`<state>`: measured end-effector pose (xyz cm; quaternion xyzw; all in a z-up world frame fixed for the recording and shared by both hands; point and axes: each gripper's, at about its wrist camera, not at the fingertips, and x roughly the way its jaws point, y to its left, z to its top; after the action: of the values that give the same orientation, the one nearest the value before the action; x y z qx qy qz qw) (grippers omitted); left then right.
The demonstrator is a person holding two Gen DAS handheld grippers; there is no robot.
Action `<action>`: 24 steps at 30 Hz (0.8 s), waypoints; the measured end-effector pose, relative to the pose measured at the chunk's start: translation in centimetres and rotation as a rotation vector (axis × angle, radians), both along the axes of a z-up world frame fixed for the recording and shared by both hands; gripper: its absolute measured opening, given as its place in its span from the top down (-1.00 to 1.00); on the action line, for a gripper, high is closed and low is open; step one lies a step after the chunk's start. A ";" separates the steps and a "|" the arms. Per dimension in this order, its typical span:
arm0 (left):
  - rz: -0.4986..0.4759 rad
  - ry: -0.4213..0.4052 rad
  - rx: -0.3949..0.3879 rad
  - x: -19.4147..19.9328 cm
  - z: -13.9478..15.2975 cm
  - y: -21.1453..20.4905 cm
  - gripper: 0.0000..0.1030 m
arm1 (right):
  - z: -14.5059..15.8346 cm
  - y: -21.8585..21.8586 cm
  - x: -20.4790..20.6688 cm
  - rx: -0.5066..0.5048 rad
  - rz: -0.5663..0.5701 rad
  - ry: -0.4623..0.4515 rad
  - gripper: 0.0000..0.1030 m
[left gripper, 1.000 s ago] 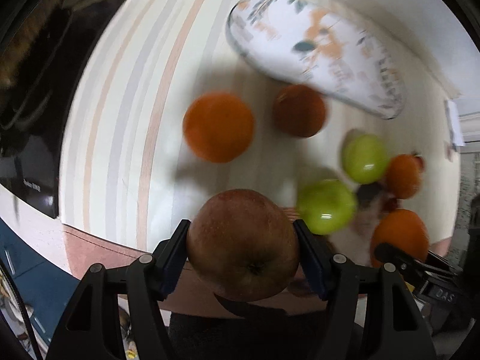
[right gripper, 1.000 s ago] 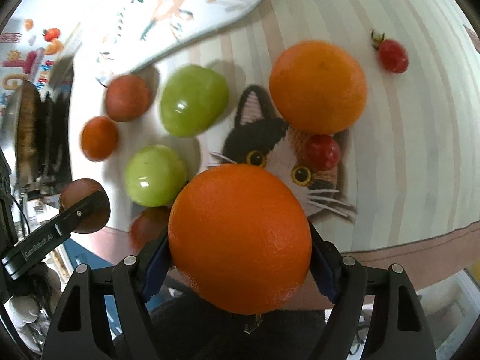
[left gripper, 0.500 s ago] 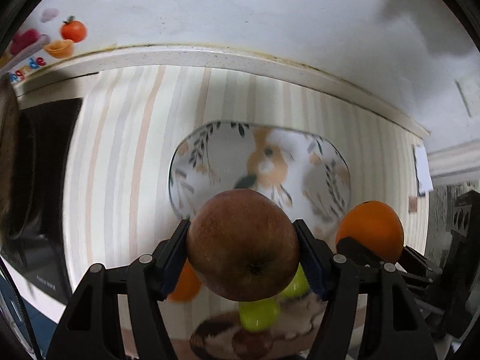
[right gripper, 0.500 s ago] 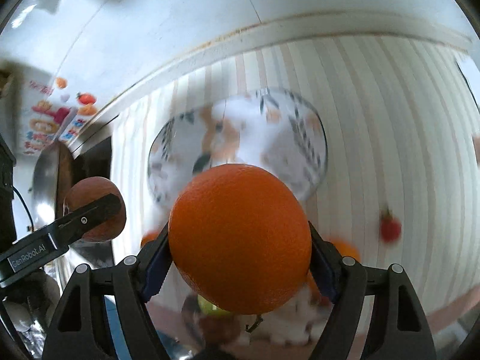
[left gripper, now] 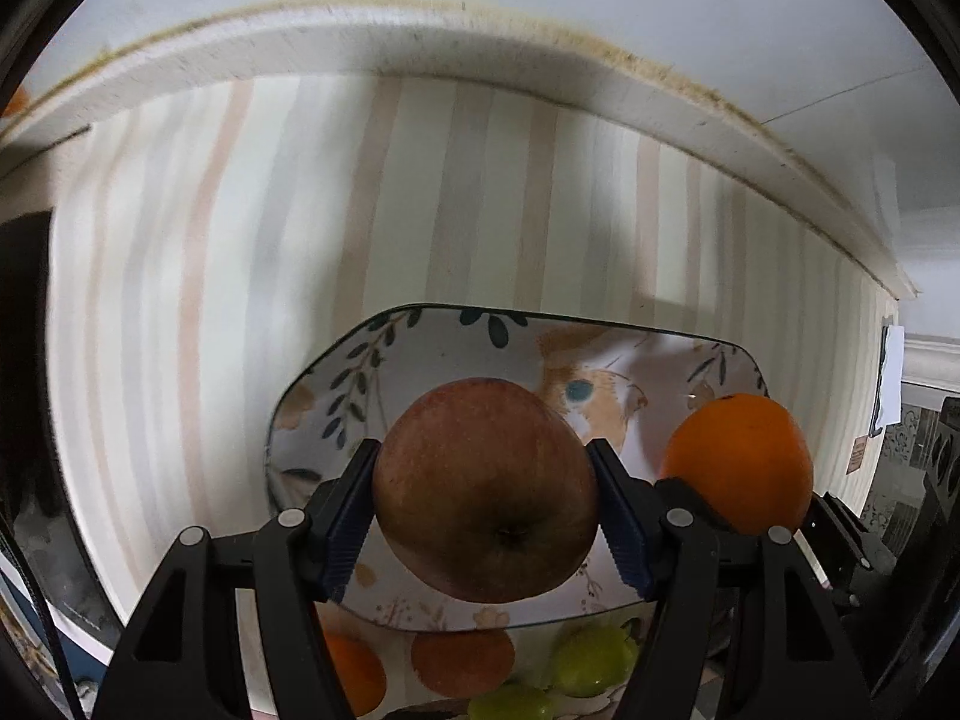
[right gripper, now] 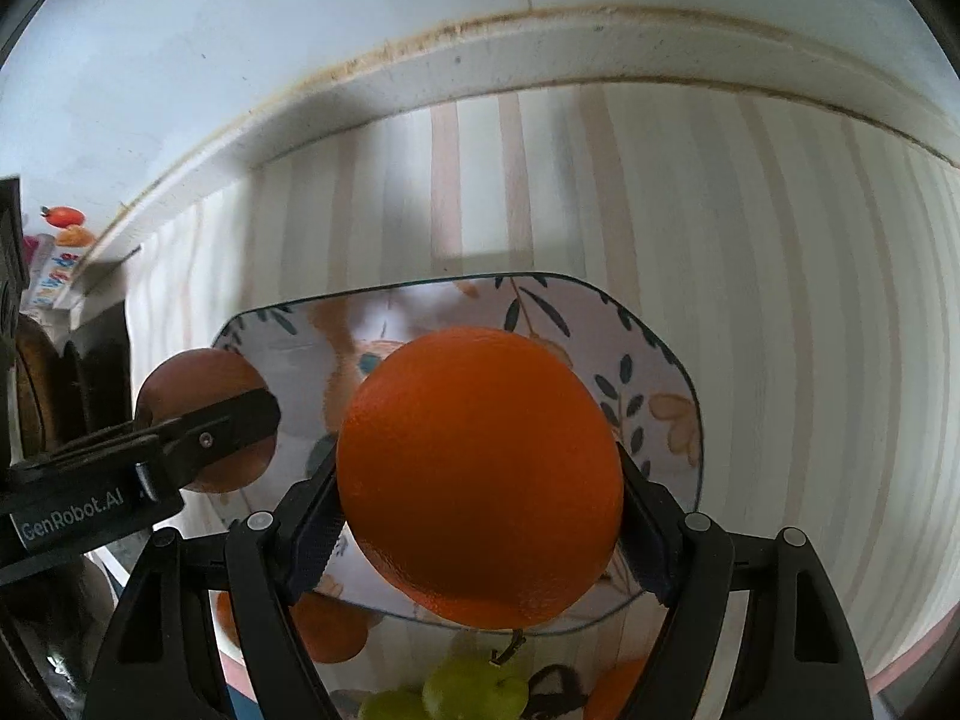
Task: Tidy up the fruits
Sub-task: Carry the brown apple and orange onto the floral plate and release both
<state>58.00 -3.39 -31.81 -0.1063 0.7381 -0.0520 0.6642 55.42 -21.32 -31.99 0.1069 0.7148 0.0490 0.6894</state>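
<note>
Two fruits are being carried at once, none sitting on the plate [left gripper: 336, 396] yet as far as both views show; left gripper [left gripper: 483, 513] is clamping a red-brown apple [left gripper: 480, 489] between its blue pads, right gripper [right gripper: 480, 516] is clamping a large orange [right gripper: 480, 474] the same way; both fruits are hanging above the near part of the patterned plate, apple on the left side, orange on the right, close together but apart; plate interior is looking bare in the parts not hidden by the held fruit. Several fruits are waiting on the striped cloth [left gripper: 240, 240] at the near edge: a green apple [right gripper: 477, 687] with a second green one beside it, an orange-coloured fruit [left gripper: 462, 663], another orange one [right gripper: 330, 630] further left; exact count is not readable since the grippers are hiding that area. Judging progress: early, first deliveries about to land; lowering and releasing both, then fetching the rest, is remaining.
</note>
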 end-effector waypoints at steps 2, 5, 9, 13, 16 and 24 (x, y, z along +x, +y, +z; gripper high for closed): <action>-0.001 0.019 -0.002 0.3 -0.6 -0.1 -0.27 | -0.5 0.3 0.3 -0.014 0.018 0.013 -0.59; -0.004 0.026 0.015 0.5 -1.2 -0.1 -0.27 | -1.2 0.4 0.7 -0.025 0.031 0.022 -0.59; -0.003 0.037 0.031 0.5 -1.5 -0.1 -0.28 | -2.0 0.3 1.2 -0.027 0.036 0.042 -0.60; 0.007 0.034 0.038 0.6 -1.9 -0.4 -0.28 | -2.4 0.4 1.9 -0.030 0.051 0.058 -0.61; 0.007 -0.005 0.058 0.9 -1.2 -0.3 -0.59 | -2.4 0.6 1.9 -0.027 0.060 0.078 -0.67; -0.003 -0.080 0.072 -0.3 2.5 0.5 -0.71 | -0.2 0.9 1.6 -0.047 0.076 0.068 -0.88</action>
<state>57.67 -2.92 -29.34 -0.0787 0.7126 -0.0306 0.6965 57.04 -20.39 -32.17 0.0652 0.7424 0.0546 0.6645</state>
